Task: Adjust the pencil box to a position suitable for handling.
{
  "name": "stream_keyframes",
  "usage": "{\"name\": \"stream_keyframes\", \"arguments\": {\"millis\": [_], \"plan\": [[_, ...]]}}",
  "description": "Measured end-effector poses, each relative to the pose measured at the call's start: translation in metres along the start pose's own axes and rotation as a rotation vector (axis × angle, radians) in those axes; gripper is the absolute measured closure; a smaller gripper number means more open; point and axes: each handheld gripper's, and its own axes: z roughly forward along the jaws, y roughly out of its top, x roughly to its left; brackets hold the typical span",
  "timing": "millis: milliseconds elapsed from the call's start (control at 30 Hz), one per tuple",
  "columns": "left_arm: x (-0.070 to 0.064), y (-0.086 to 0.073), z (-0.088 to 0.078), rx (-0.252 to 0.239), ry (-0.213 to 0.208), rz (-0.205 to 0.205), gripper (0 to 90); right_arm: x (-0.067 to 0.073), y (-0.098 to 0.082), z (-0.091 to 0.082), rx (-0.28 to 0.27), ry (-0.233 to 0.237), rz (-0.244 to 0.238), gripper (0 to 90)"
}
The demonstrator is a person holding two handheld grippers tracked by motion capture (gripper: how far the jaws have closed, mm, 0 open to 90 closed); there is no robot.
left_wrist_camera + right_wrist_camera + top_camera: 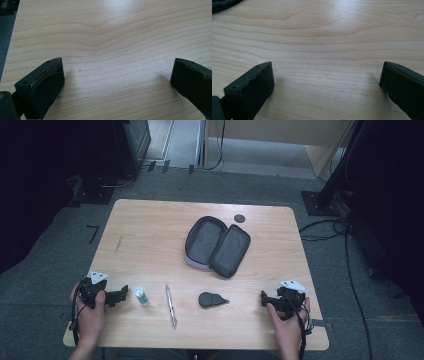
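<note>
At the near table edge both grippers are held wide apart, empty: left gripper beside the bottle, right gripper near a dark, possibly rubber, item; pen between.

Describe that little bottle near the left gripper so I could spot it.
Start at the open pencil case mid-table, then look to the near edge. The small bottle lies left of the silver pen; its white cap and green body set it apart.

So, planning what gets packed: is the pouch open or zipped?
Open: the pouch lies spread flat on the table, both halves showing dark lining.
</note>
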Motion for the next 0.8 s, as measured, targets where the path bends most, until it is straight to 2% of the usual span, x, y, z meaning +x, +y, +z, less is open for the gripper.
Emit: {"name": "stream_keyframes", "arguments": {"millis": [300, 333, 400, 467, 567, 667, 800], "plan": [[0.000, 0.000, 0.000, 0.001, 0.000, 0.000, 0.0, 0.002, 0.001, 0.001, -0.002, -0.016, 0.021, 0.6], [0.000, 0.000, 0.000, 0.001, 0.000, 0.000, 0.0, 0.002, 0.001, 0.000, -0.005, -0.023, 0.027, 5.2], [0.000, 0.000, 0.000, 0.001, 0.000, 0.000, 0.0, 0.004, 0.001, -0.004, -0.023, -0.043, 0.046, 22.5], [0.000, 0.000, 0.000, 0.001, 0.000, 0.000, 0.0, 0.005, 0.001, -0.007, -0.027, -0.053, 0.054, 21.7], [0.000, 0.000, 0.000, 0.001, 0.000, 0.000, 0.0, 0.006, 0.002, -0.009, -0.026, -0.041, 0.063, 23.0], [0.000, 0.000, 0.000, 0.001, 0.000, 0.000, 0.0, 0.009, 0.005, -0.013, -0.033, -0.051, 0.051, 23.1], [0.000, 0.000, 0.000, 0.001, 0.000, 0.000, 0.0, 0.017, 0.016, -0.021, -0.082, -0.049, 0.044, 24.5]]}}
